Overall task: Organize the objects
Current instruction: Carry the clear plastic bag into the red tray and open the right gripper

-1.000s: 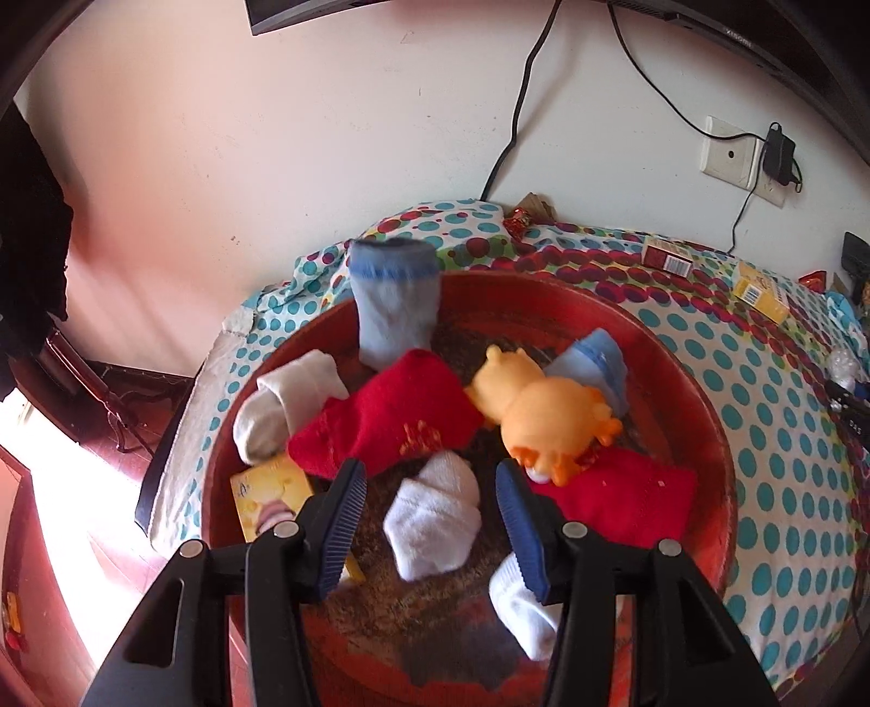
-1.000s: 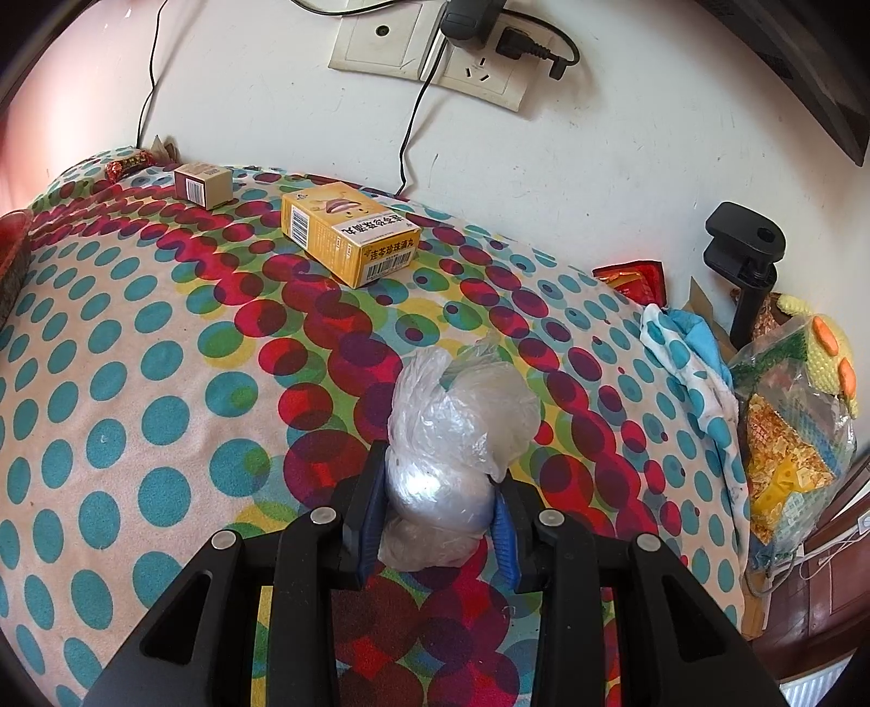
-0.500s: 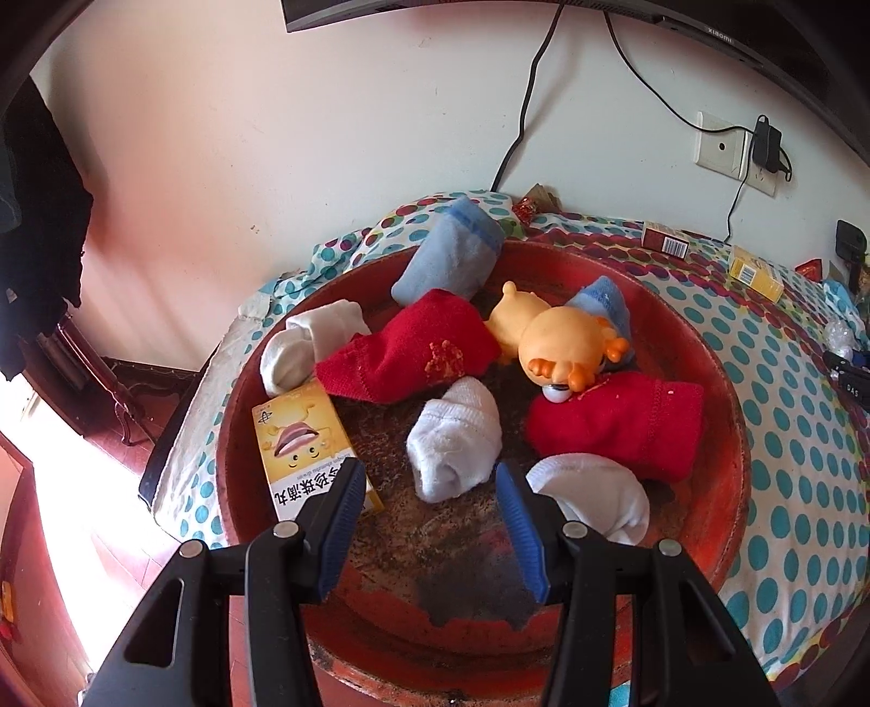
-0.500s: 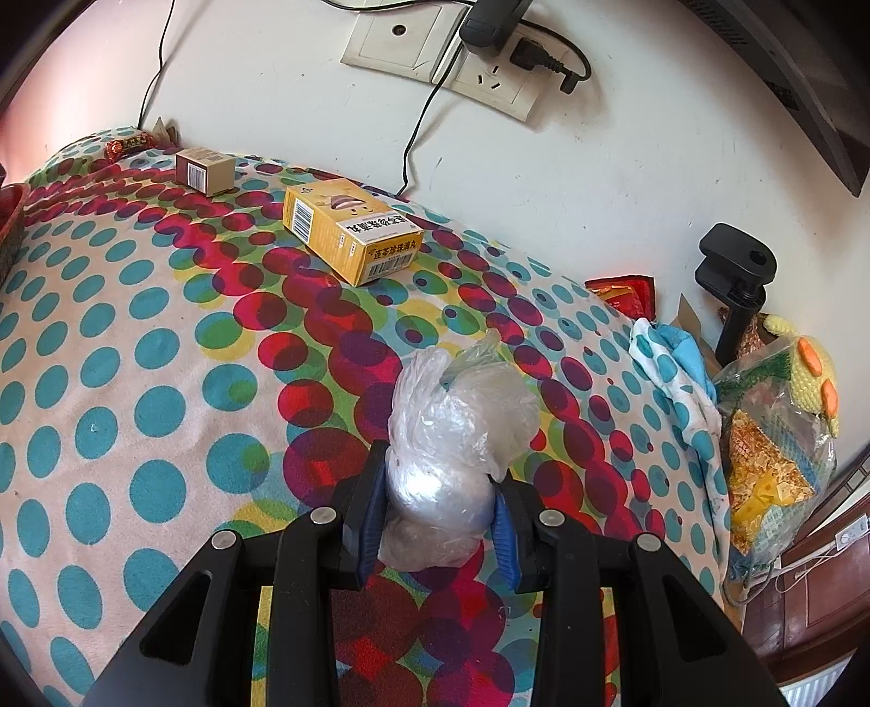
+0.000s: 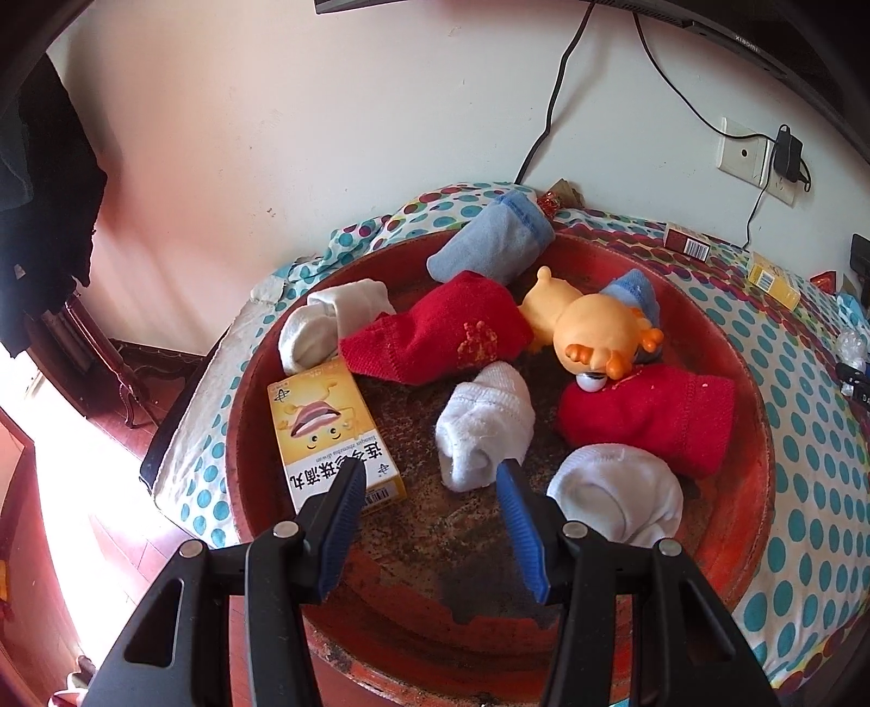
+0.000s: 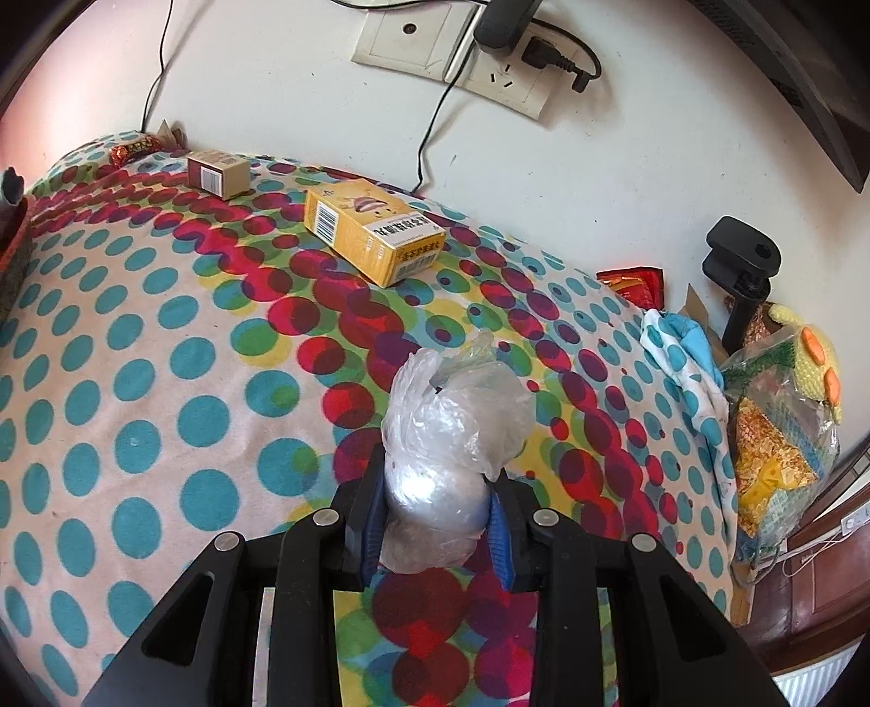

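A round red tray (image 5: pixel 413 647) holds a yellow medicine box (image 5: pixel 331 429), two red socks (image 5: pixel 435 337), several white socks (image 5: pixel 484 429), a light blue sock (image 5: pixel 489 245) on the far rim and an orange rubber toy (image 5: pixel 592 332). My left gripper (image 5: pixel 429 473) hangs open over the tray's near part, just in front of a white sock, with nothing between its fingers. In the right wrist view my right gripper (image 6: pixel 435 478) is shut on a crumpled clear plastic bag (image 6: pixel 446 435), its jaws still squeezing tighter, above the dotted cloth (image 6: pixel 136 353).
On the dotted cloth lie a second yellow box (image 6: pixel 375 234) and a small brown box (image 6: pixel 217 174) near the wall. A black clamp stand (image 6: pixel 742 266) and a bag of snacks (image 6: pixel 777 435) sit past the right edge. Cables hang from wall sockets (image 6: pixel 451 49).
My left gripper has drawn back from the tray's middle to its near side, still open. The blue sock now lies tilted on the far rim. The right gripper keeps its grip on the bag.
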Demonstrator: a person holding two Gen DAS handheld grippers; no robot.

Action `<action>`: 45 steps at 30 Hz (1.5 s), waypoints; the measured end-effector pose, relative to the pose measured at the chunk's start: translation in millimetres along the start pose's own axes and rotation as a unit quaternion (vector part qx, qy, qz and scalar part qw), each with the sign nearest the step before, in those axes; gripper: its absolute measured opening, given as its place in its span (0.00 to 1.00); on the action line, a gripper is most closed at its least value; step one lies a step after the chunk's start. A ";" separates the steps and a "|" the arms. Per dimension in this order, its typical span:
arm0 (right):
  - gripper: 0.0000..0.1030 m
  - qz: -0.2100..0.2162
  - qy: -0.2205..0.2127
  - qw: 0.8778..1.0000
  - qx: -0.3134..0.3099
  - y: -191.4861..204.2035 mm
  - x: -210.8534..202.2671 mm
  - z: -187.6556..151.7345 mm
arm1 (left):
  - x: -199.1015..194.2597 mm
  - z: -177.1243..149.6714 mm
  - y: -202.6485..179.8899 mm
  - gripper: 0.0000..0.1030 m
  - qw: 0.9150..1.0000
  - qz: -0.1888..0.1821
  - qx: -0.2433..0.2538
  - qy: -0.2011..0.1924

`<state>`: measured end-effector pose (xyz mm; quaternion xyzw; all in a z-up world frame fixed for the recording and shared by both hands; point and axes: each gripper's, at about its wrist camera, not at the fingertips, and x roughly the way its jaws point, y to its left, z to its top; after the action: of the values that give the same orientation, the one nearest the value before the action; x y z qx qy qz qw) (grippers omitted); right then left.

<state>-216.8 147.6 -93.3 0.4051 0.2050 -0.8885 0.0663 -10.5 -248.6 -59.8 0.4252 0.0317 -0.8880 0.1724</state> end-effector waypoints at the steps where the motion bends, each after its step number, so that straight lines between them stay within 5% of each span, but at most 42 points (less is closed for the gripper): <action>1: 0.29 0.013 -0.002 1.000 0.005 5.1 -5.6 0.7 | 1.1 -0.5 1.0 0.50 1.000 0.000 -0.003 0.003; 11: 0.29 0.138 -0.058 0.989 -0.003 81.3 -82.4 27.9 | -7.3 3.4 16.0 0.50 0.999 -0.004 -0.032 -0.012; 23: 0.29 0.258 -0.100 0.958 -0.072 195.2 -161.3 52.6 | -8.6 3.6 37.4 0.50 0.998 -0.001 -0.058 -0.008; 34: 0.30 0.302 -0.100 0.940 -0.121 280.1 -183.4 55.2 | -9.3 5.0 58.2 0.50 0.997 0.005 -0.082 -0.008; 45: 0.30 0.315 -0.085 0.935 -0.141 318.3 -177.9 52.2 | -13.9 6.3 83.4 0.50 0.994 0.021 -0.108 -0.013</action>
<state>-44.6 -171.6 -28.6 0.3583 0.1839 -0.8149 0.4169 20.7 -324.3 -37.6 0.3934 0.1162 -0.8809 0.2361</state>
